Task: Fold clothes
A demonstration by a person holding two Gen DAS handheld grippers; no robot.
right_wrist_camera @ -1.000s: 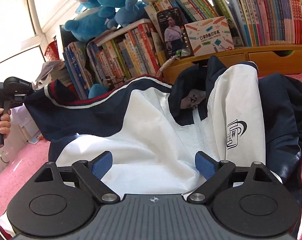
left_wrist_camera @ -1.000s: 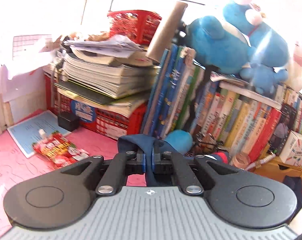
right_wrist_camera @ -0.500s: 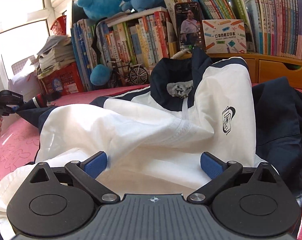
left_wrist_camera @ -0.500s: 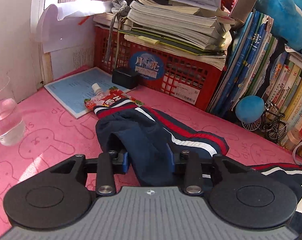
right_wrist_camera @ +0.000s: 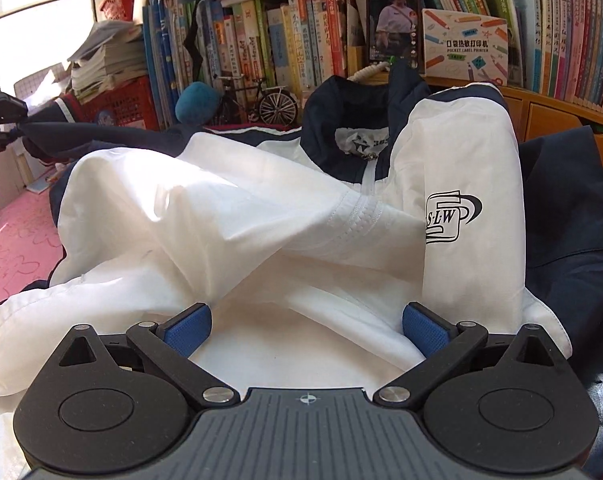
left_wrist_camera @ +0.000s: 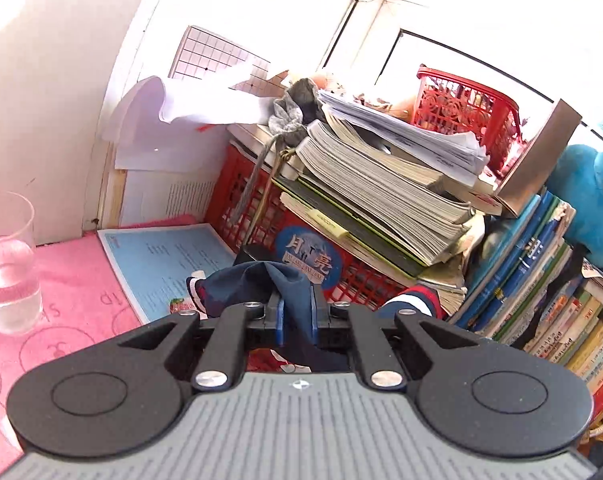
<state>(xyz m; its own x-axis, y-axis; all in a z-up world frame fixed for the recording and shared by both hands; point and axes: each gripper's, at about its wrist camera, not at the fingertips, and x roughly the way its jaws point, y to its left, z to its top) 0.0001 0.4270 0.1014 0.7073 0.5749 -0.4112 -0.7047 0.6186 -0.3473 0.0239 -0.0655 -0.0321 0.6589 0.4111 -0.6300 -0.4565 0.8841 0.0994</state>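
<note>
So the biggest thing here is the pink bunny-print table cover [right_wrist_camera: 9, 248], and most of it is buried under a white and navy track jacket [right_wrist_camera: 229, 216]. The jacket lies spread out and rumpled in front of the right gripper, navy collar up toward the bookshelf, with a black "S·L·W" crest [right_wrist_camera: 451, 216] on the white chest panel. Its navy sleeve [right_wrist_camera: 101, 134] is stretched off to the left side, lifted clear of the cloth, ending at a red, white and navy striped cuff.

Behind all that is a long row of upright books [right_wrist_camera: 269, 36], with a little model bicycle [right_wrist_camera: 261, 100] standing in front of them. Over on the left there's a red plastic crate [left_wrist_camera: 257, 204] with a messy stack of workbooks [left_wrist_camera: 381, 184] piled on top, and a blue plush toy [left_wrist_camera: 593, 200] off to the right of that.

The right gripper [right_wrist_camera: 305, 326] hovers just over the white fabric with its blue pads wide apart, nothing between them. The left gripper [left_wrist_camera: 296, 312] has its pads pinched tight on a fold of the navy sleeve, holding it up in the air in front of the crate.

Smallest bit: a glass of water [left_wrist_camera: 7, 264] sitting on the pink cover at far left.
</note>
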